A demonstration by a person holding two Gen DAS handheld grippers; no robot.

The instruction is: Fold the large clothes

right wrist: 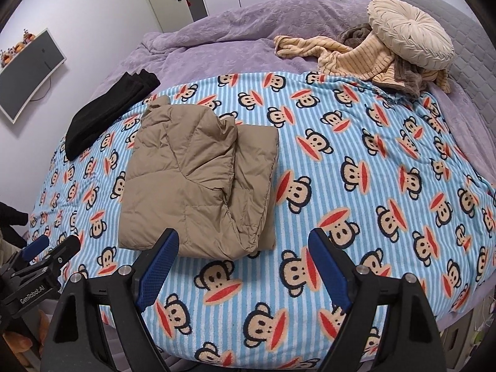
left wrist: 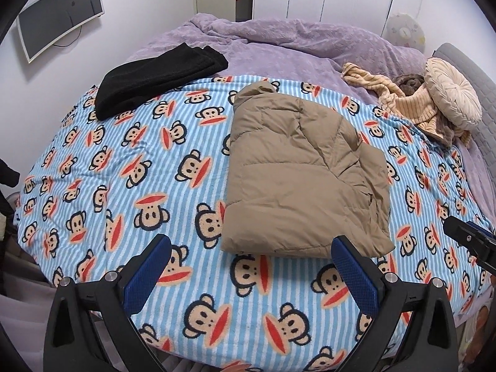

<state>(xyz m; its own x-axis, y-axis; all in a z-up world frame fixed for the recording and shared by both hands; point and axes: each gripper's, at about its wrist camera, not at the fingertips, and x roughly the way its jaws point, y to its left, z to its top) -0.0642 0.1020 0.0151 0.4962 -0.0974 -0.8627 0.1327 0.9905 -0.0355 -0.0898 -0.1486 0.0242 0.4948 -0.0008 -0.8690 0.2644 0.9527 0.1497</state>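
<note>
Left wrist view: left gripper spread wide, empty, near folded tan jacket; right gripper likewise.

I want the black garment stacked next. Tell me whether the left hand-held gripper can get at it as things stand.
Probably yes: the left hand-held gripper is open and empty, and only bare blanket lies between it and the black garment.

Spread across the bed: a blue striped monkey-print blanket, over a rumpled purple duvet. Propped at the grey headboard: a round cream cushion. Mounted on the left wall: a dark screen, perhaps topped with small toys.
</note>
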